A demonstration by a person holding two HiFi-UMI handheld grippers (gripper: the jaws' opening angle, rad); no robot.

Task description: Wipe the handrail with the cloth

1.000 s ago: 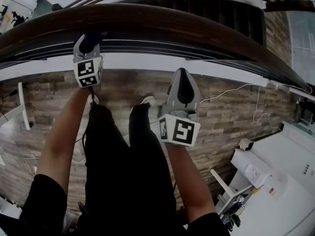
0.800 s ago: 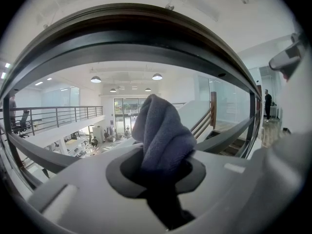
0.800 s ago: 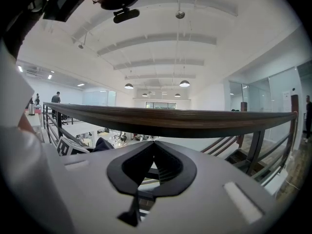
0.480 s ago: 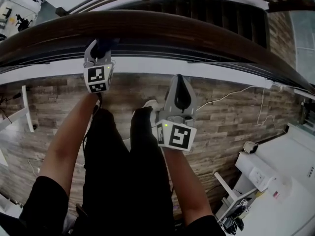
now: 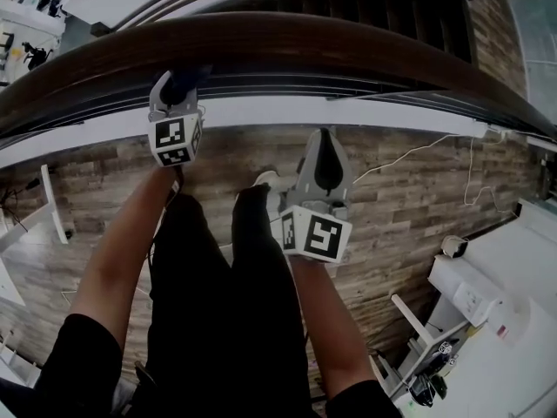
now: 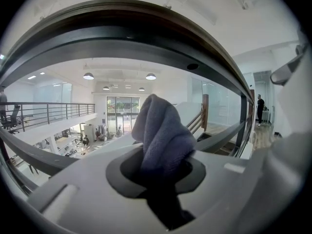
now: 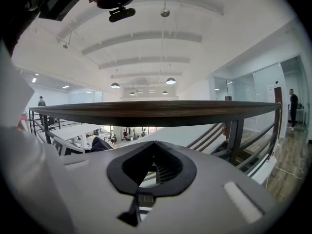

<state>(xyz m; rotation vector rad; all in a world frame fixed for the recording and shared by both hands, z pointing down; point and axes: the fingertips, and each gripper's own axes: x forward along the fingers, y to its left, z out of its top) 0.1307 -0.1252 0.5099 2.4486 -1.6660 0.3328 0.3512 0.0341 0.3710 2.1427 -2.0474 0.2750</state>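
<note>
A dark brown wooden handrail (image 5: 348, 55) curves across the top of the head view. My left gripper (image 5: 177, 91) reaches up to its underside near the left and is shut on a bunched grey-blue cloth (image 6: 163, 133). In the left gripper view the cloth sticks up out of the jaws just below the handrail (image 6: 122, 30); whether it touches the wood cannot be told. My right gripper (image 5: 324, 139) hangs lower, short of the rail, shut with nothing in it. In the right gripper view the handrail (image 7: 156, 112) runs level just above its jaws.
Under the rail run dark metal bars (image 5: 287, 85) and a white ledge (image 5: 261, 111). The person's dark trousers (image 5: 218, 303) stand on a wood-plank floor (image 5: 409, 207). White furniture (image 5: 496, 294) and cables (image 5: 470, 181) lie at the right. An open atrium drops beyond the railing.
My left gripper with the cloth has slid a little to the right along the handrail's underside. The right gripper has stayed about where it was.
</note>
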